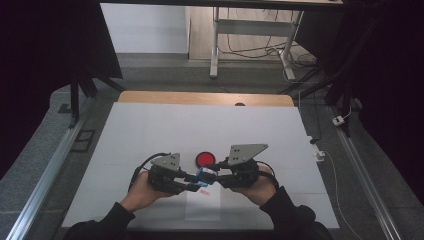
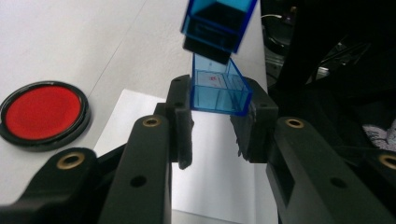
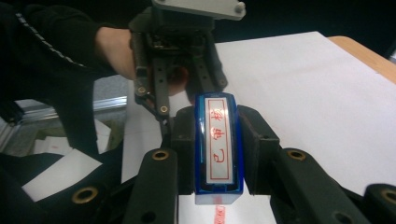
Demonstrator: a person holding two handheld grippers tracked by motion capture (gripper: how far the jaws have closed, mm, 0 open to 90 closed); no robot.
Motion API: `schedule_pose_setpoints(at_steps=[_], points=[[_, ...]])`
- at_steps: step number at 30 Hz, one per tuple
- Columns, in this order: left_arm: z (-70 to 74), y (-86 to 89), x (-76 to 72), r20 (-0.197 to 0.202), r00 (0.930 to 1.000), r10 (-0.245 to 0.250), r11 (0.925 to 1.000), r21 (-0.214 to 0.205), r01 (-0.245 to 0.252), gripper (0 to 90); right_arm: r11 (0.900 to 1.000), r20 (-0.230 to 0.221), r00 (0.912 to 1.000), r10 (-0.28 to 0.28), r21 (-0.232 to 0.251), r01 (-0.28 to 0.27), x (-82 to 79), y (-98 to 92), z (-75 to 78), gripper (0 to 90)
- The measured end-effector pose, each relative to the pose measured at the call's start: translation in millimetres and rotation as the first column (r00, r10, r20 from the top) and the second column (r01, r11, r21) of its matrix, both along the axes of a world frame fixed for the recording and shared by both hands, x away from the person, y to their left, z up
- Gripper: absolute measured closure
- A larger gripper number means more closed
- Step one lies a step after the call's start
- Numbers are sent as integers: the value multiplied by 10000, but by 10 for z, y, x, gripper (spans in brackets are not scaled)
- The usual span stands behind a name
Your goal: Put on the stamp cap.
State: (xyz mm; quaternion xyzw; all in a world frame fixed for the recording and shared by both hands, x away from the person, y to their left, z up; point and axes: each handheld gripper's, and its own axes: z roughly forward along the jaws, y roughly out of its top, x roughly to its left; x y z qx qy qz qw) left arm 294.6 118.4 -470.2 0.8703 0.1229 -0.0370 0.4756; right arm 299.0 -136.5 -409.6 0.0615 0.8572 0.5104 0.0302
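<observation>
My right gripper [image 3: 218, 122] is shut on a blue stamp [image 3: 218, 144] that has a white label with red characters on its side. In the left gripper view, my left gripper [image 2: 219, 116] is shut on the stamp's clear blue cap [image 2: 219, 91], held just apart from the stamp body [image 2: 217, 25] above it. From the high view, the left gripper [image 1: 192, 186] and right gripper [image 1: 212, 175] meet tip to tip over the table's near middle, with the stamp [image 1: 204, 175] between them. Facing me in the right gripper view is the left gripper [image 3: 182, 88].
A round red ink pad [image 1: 204, 159] in a black rim lies just beyond the grippers, also seen as the ink pad [image 2: 42, 114]. Under the grippers lies a sheet of white paper [image 1: 202, 207] with a red stamped mark [image 3: 217, 214]. The white tabletop [image 1: 200, 125] stretches beyond.
</observation>
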Motion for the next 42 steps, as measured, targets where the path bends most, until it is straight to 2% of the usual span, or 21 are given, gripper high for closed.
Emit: schedule_pose_setpoints(at_steps=[6, 12, 16, 19, 24, 30, 34, 36, 38, 42], points=[[-5, 15, 14, -78, 9992, -402, 9987, -312, 399, 686, 9995, -111, 9994, 322, 26, -322, -14, 33, -19, 702], [-6, -10, -4, 31, 9977, -680, 9975, -174, 680, 687, 9980, -89, 9980, 629, 82, -628, -28, 54, -21, 702], [-3, -2, -7, 102, 9972, -739, 9969, -252, 742, 687, 9972, -189, 9971, 743, 95, -741, -33, 52, -22, 703], [3, 4, -16, 266, 9966, -779, 9965, -291, 787, 688, 9968, -152, 9968, 784, 175, -781, -33, 52, -19, 703], [19, 21, -31, 512, 9947, -894, 9944, -524, 920, 689, 9952, -332, 9954, 899, 422, -885, -23, 37, -11, 703], [34, 32, -57, 943, 9897, -1078, 9919, -571, 1134, 689, 9922, -509, 9927, 1093, 664, -1058, -16, 28, -10, 703], [39, 41, -69, 1097, 9864, -1222, 9885, -758, 1309, 689, 9899, -585, 9915, 1164, 886, -1110, -17, 28, -20, 704], [46, 44, -64, 958, 9866, -1319, 9849, -1000, 1414, 690, 9878, -549, 9903, 1275, 968, -1218, -20, 28, -19, 704], [50, 51, -66, 1020, 9861, -1312, 9843, -1049, 1419, 690, 9870, -405, 9902, 1334, 961, -1290, -34, 35, -17, 704], [44, 56, -60, 949, 9868, -1312, 9830, -1168, 1420, 690, 9870, -431, 9904, 1312, 992, -1264, -36, 35, -16, 704]])
